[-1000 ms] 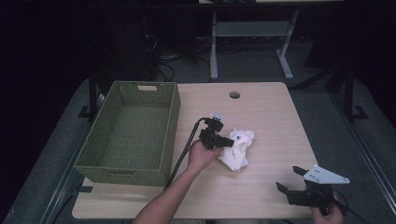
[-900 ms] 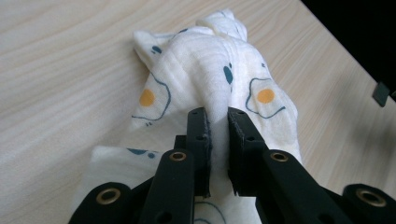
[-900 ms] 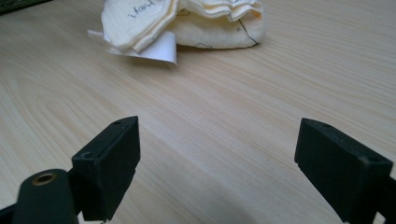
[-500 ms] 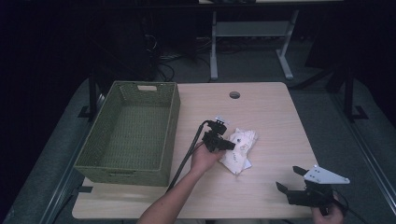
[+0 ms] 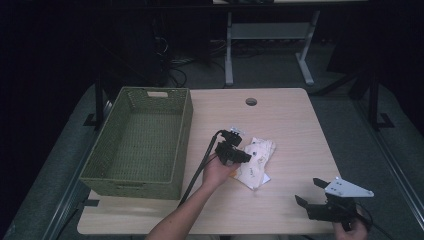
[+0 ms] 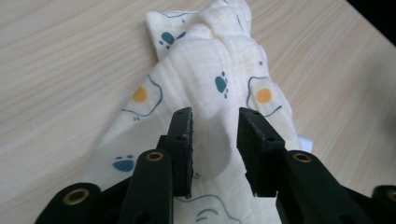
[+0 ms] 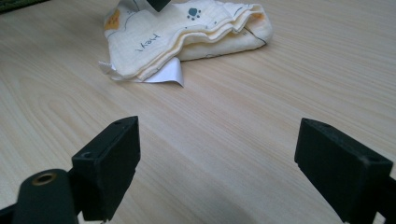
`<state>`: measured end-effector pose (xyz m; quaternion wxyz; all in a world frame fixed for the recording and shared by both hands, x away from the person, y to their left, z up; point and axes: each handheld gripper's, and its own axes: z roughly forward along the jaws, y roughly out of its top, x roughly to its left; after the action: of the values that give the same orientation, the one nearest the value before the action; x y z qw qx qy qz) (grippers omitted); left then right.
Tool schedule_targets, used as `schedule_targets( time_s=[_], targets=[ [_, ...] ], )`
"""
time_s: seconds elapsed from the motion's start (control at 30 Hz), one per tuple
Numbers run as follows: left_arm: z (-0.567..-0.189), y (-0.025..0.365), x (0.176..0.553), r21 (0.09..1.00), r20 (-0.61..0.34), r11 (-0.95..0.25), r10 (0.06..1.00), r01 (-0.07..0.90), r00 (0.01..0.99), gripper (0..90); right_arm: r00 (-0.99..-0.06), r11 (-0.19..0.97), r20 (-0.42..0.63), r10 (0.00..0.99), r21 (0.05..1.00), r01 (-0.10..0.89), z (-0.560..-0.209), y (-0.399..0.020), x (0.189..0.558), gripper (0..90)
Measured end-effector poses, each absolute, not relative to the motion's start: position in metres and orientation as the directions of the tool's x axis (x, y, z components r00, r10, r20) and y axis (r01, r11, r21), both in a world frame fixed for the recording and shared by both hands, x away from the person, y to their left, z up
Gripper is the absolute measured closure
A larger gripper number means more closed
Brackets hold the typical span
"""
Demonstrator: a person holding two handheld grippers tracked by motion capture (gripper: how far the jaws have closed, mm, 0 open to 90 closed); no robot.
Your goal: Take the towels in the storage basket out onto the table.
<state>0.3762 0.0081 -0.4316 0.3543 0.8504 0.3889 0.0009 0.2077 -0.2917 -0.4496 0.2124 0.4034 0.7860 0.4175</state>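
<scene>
A folded cream cloth (image 5: 259,159) printed with paw marks and egg shapes lies on the wooden table right of centre. My left gripper (image 5: 244,156) hovers over its left edge. In the left gripper view the cloth (image 6: 219,60) runs under and between the jaws of my left gripper (image 6: 215,140). The jaws have just been opening, and a gap shows between each pad and the fabric. My right gripper (image 5: 307,191) rests near the table's front right edge, wide open with nothing in it. In its own view the right gripper (image 7: 217,158) faces the cloth (image 7: 187,28) from a distance.
A green woven basket (image 5: 185,130) stands on the left half of the table, nothing visible inside. A round cable hole (image 5: 251,101) sits near the far edge. A white label (image 7: 163,74) sticks out from under the cloth. Bare wood lies between cloth and right gripper.
The cloth, bunched up at the left gripper a second ago, now lies flatter on the table. The left jaws have parted. The right gripper has not moved.
</scene>
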Motion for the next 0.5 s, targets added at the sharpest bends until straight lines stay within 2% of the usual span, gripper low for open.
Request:
schedule_targets(
  time_s=[0.5],
  targets=[
    [-0.421, 0.020, 0.367, 0.645, -0.255, -0.435, 0.654, 0.629, 0.713, 61.1, -0.588, 0.333, 0.002, 0.809, 0.823, 0.460, -0.451, -0.290, 0.209, 14.0]
  ],
)
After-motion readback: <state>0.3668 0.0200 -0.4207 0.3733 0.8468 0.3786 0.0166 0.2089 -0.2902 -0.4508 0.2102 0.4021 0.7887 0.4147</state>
